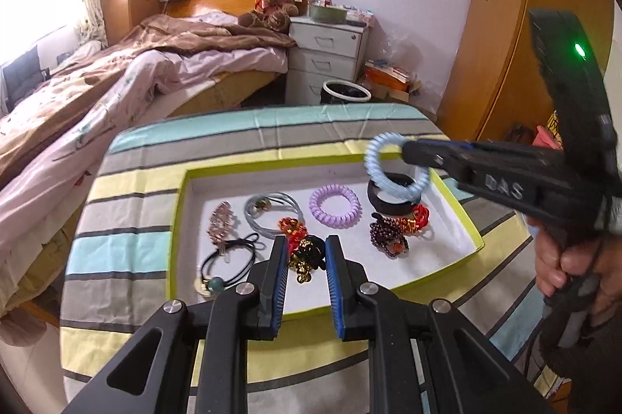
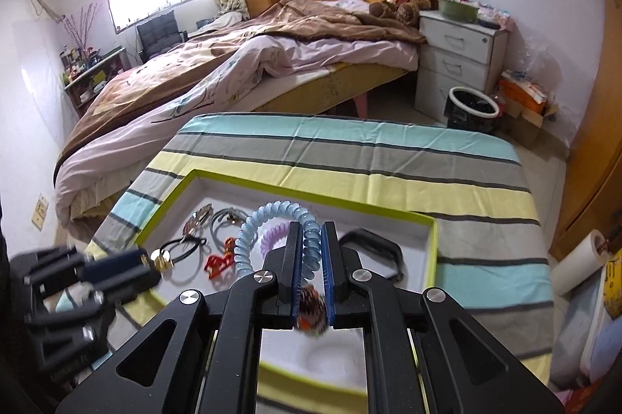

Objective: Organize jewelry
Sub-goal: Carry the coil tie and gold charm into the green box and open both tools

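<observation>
Holding a pale blue spiral hair tie (image 2: 268,231) clamped in the right claw (image 2: 311,250), lifted above the green-rimmed white tray (image 1: 462,215) on the striped counter (image 1: 272,130). Left claw (image 1: 307,258) hovers low over a black and gold trinket (image 1: 307,254), fingers apart with nothing pinched. Lying in the tray: a purple spiral tie (image 1: 334,206), a black band (image 1: 388,202), a grey loop (image 1: 272,212), and red and beaded pieces.

The left gripper (image 2: 116,274) smears into blur at the right wrist view's edge. A beaded piece (image 2: 311,305) blurs behind the right gripper's fingers (image 2: 294,258), and the person's hand (image 1: 575,266) is cut off at the frame's side.
</observation>
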Demonstrator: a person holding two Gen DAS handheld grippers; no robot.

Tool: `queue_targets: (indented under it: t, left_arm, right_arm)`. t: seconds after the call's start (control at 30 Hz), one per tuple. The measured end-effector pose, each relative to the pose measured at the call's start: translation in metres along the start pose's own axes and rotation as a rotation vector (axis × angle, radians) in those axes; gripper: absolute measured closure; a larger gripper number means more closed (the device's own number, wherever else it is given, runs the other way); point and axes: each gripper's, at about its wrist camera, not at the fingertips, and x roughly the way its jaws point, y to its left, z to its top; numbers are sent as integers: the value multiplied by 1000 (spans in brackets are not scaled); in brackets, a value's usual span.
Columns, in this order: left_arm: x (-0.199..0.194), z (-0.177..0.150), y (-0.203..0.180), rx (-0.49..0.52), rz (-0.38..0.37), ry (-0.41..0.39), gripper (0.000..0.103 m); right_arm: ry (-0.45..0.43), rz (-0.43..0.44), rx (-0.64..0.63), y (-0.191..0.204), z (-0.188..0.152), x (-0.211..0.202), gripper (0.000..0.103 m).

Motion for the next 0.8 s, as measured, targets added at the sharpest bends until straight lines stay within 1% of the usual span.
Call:
queue_targets:
  t: [0.1, 0.2, 0.27, 0.37, 0.4, 0.5, 0.6, 0.67, 0.8]
  left_arm:
    - [12, 0, -3, -16, -13, 12, 84]
    - [24, -1, -8, 5, -18, 31, 84]
    - [34, 0, -8, -16, -23, 53, 84]
    - [40, 1, -12, -12, -34, 52, 84]
    - [42, 0, -14, 0, -31, 56, 84]
    - [51, -3, -13, -15, -44, 81, 84]
    - [56, -4, -14, -11, -42, 88, 84]
    - [59, -5, -13, -19, -49, 97, 84]
    - [62, -7, -14, -19, -49, 103, 84]
  right_arm:
    - [28, 9, -3, -1, 5, 15, 93]
    - [63, 20, -8, -1, 4, 30, 93]
    - [82, 18, -13, -3, 5, 39, 93]
    - [106, 19, -10, -7, 6, 51, 93]
    - [111, 21, -10, -7, 6, 53, 93]
    - [133, 43, -6, -9, 5, 59, 93]
    - [148, 54, -14, -7, 4, 64, 93]
    - [162, 80, -16, -6, 3, 68, 93]
    - [187, 92, -32, -2, 0, 75, 93]
